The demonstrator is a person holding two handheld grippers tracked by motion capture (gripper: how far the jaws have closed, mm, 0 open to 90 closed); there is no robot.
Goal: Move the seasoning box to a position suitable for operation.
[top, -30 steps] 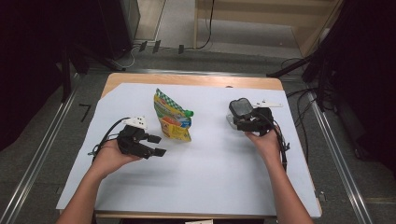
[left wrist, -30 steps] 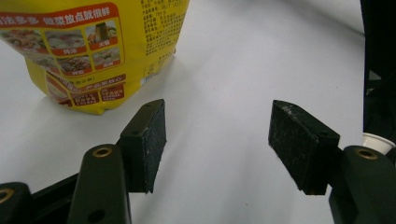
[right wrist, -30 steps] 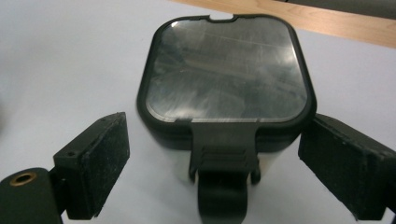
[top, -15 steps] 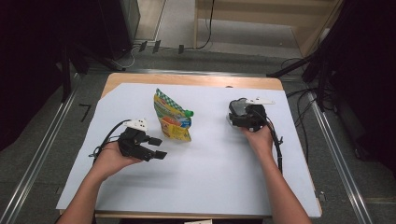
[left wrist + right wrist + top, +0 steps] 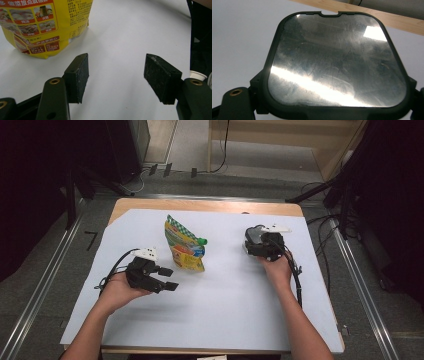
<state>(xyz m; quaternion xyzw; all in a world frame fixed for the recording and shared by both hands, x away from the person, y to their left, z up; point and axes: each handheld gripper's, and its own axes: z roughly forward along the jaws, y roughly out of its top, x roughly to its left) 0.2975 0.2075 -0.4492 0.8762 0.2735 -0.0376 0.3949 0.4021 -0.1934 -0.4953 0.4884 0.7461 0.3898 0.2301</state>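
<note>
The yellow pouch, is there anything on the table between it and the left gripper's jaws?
No. The left gripper has its jaws open with bare white table between and ahead of them. The yellow pouch stands a little off to one side, apart from the jaws, with nothing visible in the gap.

Glossy plastic pouch (image 5: 184, 246), scratched shiny tray (image 5: 337, 60)

Yellow pouch (image 5: 185, 245) with green checked top, green cap and printed food pictures, standing upright left of the scale; dark, rounded-square scale (image 5: 256, 239) with scratched, glossy metal plate, lying flat.
</note>
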